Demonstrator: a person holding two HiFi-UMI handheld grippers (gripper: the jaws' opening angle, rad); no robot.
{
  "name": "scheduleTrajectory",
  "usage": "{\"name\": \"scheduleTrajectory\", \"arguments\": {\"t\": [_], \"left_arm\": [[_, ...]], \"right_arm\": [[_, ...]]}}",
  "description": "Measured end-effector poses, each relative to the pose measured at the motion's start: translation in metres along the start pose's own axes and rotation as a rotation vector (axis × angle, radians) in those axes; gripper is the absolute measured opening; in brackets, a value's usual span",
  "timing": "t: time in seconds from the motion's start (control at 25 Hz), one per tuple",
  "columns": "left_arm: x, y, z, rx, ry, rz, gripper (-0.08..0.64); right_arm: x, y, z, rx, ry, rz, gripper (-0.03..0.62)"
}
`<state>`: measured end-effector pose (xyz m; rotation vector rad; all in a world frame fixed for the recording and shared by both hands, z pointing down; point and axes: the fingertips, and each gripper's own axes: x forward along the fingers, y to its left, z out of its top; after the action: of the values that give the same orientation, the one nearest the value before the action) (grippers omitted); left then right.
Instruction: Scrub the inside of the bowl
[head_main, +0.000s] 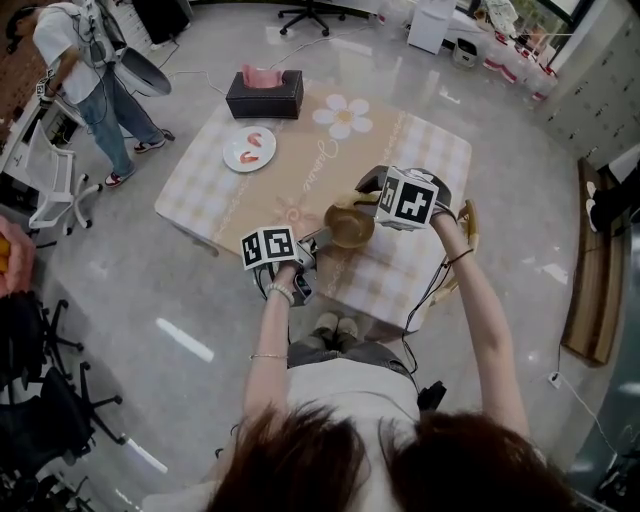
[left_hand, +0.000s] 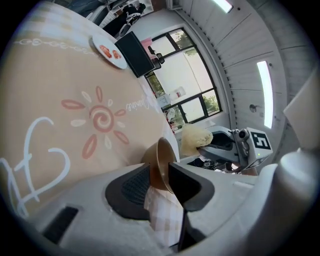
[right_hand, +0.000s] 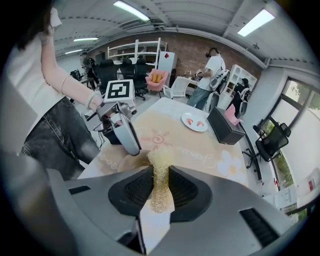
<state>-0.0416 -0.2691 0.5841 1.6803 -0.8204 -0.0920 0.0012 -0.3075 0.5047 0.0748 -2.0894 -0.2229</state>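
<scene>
Okay, my left gripper clamps the bowl by its rim, centre frame; I judge it rigid, light, slippery. My right gripper squeezes the soft scourer mid-body.

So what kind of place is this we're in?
Probably an open office or lab, not a kitchen: rolling office chairs, white shelving against a brick wall, and a cloth-covered table on a polished floor.
</scene>
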Motion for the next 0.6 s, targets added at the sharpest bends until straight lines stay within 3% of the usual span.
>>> {"name": "scheduleTrajectory", "arguments": {"t": [0.6], "left_arm": [[0.001, 0.009, -0.008, -0.101, 0.034, 0.002, 0.109]], "right_arm": [[0.020, 0.005, 0.007, -0.373, 0.236, 0.156, 0.084]]}}
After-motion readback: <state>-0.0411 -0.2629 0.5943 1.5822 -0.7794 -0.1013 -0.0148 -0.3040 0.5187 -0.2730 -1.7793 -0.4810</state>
